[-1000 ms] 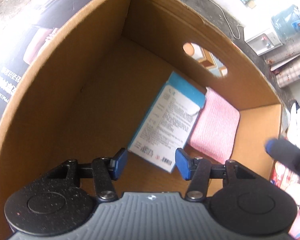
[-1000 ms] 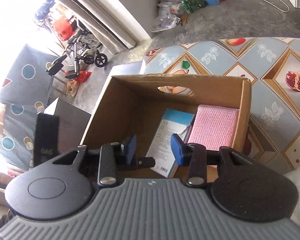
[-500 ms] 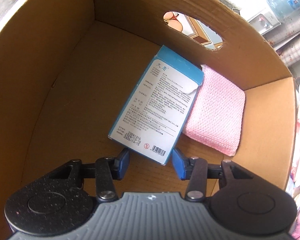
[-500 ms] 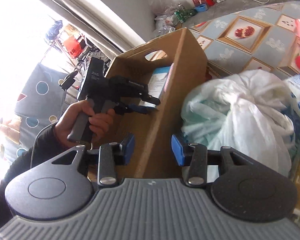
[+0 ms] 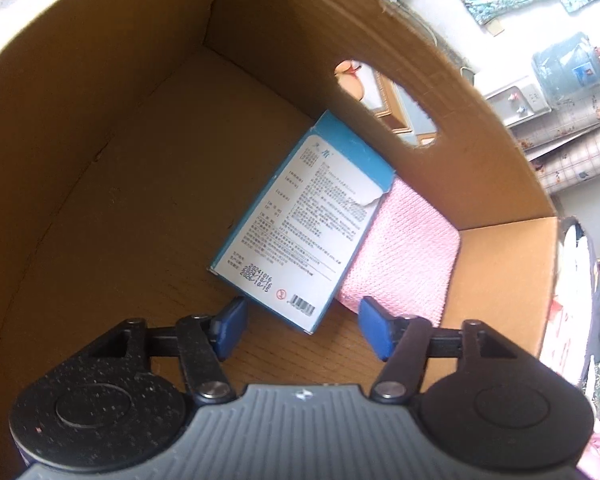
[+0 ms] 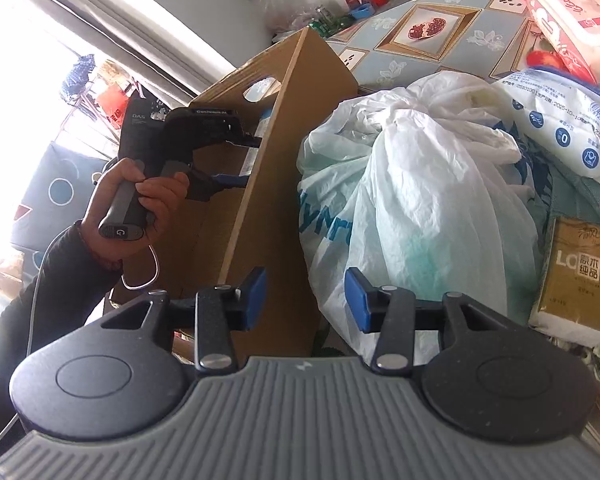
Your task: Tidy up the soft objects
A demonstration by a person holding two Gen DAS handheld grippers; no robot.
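Note:
A pink knitted cloth (image 5: 404, 256) lies flat on the floor of the cardboard box (image 5: 100, 128), against its right wall. A blue and white carton (image 5: 304, 232) rests beside it, its edge overlapping the cloth. My left gripper (image 5: 302, 330) hangs inside the box over the carton's near corner; its jaws are opening and the pads touch nothing. My right gripper (image 6: 306, 300) is outside the box, in front of a tied white plastic bag (image 6: 420, 184); its jaws are opening with nothing between them. A hand (image 6: 140, 200) holds the left gripper (image 6: 244, 160) inside the box.
The box's side wall (image 6: 276, 184) stands just left of the bag. A wipes pack (image 6: 560, 128), a golden tissue pack (image 6: 576, 276) and a pink pack (image 6: 568, 12) lie on the patterned tablecloth (image 6: 440, 44) at the right. A water dispenser (image 5: 560, 72) stands beyond the box.
My left jaws narrowed near the carton's corner, then spread wide; the carton stays on the box floor. My right gripper swung from above the box to the bag pile at its right.

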